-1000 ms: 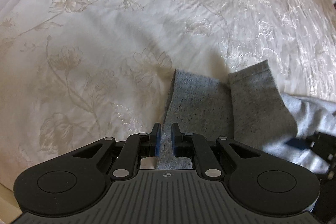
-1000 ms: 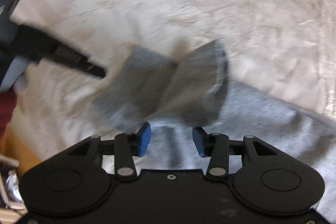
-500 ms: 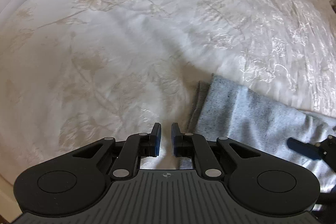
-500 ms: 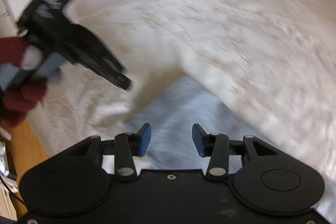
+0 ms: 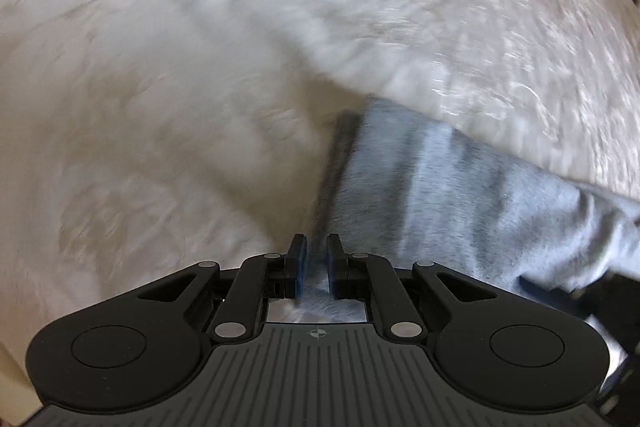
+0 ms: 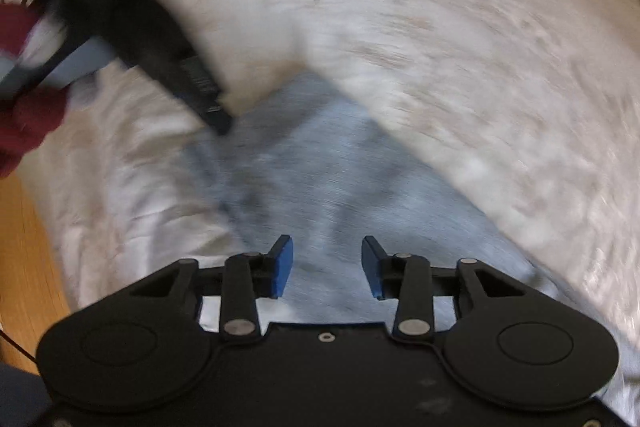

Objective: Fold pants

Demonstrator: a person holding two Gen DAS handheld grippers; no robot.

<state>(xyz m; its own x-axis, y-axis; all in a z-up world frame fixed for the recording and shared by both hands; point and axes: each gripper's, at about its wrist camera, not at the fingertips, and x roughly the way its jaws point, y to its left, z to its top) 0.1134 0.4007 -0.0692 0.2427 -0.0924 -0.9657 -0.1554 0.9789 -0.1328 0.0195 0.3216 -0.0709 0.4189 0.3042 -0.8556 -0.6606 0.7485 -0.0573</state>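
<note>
One pair of grey pants (image 5: 460, 195) lies on the bed cover (image 5: 180, 87), directly ahead of and beneath both tools. In the left wrist view the fabric runs from between the fingertips outward to the right, with a darker folded edge just ahead of the tips. The left gripper (image 5: 317, 259) points steeply downward; its jaws are clenched on grey fabric of the pants, with only a narrow gap between the blue pads. In the right wrist view the pants (image 6: 340, 187) spread ahead of the right gripper (image 6: 327, 267), which tilts downward. Its jaws are closing, with the pads apart; grey cloth shows in the gap, but the pads are not seen pressing on it. Forward and to the left of the right tool, the left gripper (image 6: 216, 117) reaches diagonally down to the garment's far edge, carried by a hand in a dark red glove (image 6: 28, 115). Both views are motion-blurred. Wooden floor (image 6: 24, 247) lies to the lower left.
</note>
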